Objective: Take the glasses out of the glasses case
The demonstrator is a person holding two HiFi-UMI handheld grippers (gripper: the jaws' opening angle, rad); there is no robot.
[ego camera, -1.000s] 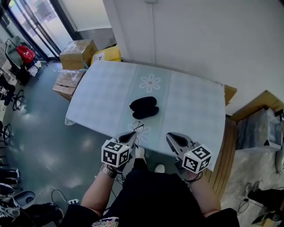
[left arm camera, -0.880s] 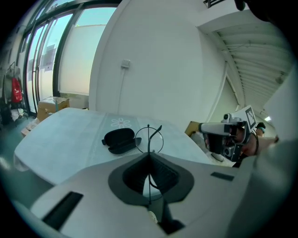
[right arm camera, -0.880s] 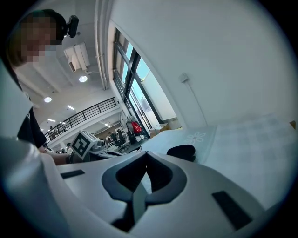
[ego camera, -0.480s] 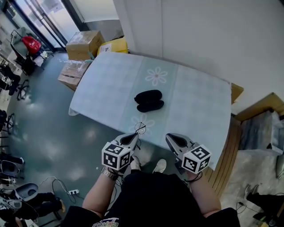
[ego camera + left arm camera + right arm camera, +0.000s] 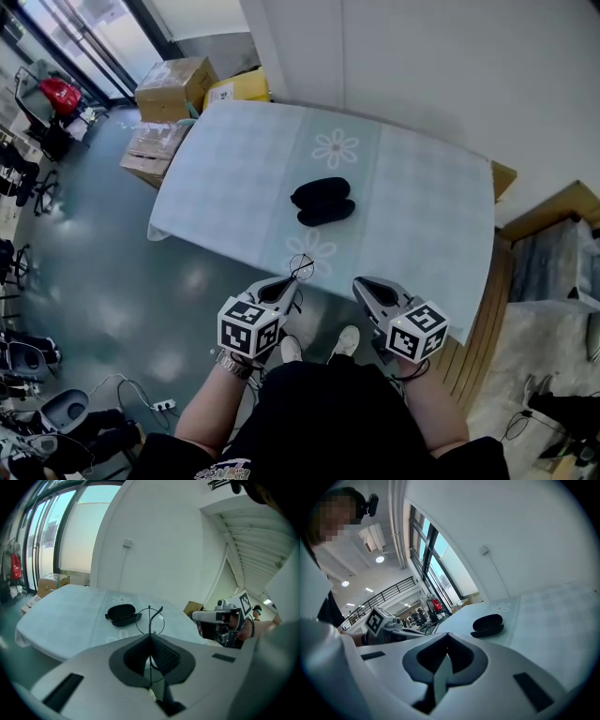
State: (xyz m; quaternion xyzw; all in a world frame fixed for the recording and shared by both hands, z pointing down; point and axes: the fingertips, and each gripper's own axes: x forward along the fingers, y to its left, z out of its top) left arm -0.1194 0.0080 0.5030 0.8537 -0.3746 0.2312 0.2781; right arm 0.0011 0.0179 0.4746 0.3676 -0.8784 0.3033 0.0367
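Note:
A black glasses case (image 5: 323,201) lies open near the middle of the pale checked table (image 5: 234,169); it also shows in the left gripper view (image 5: 123,614) and the right gripper view (image 5: 488,625). My left gripper (image 5: 289,283) hangs off the table's near edge, shut on thin wire-rimmed glasses (image 5: 301,267), whose round lens (image 5: 150,620) sticks up past the jaws (image 5: 150,637). My right gripper (image 5: 364,284) is level with it to the right, shut with nothing in it (image 5: 447,649). Both are well short of the case.
Cardboard boxes (image 5: 169,89) and a yellow box (image 5: 239,89) stand on the floor beyond the table's far left corner. A white wall runs behind the table. A wooden strip (image 5: 483,319) borders the table's right side. The person's shoes (image 5: 345,342) are below the near edge.
The table and case have drifted up and slightly right in the head view. Both grippers keep their places; the left one still holds the glasses.

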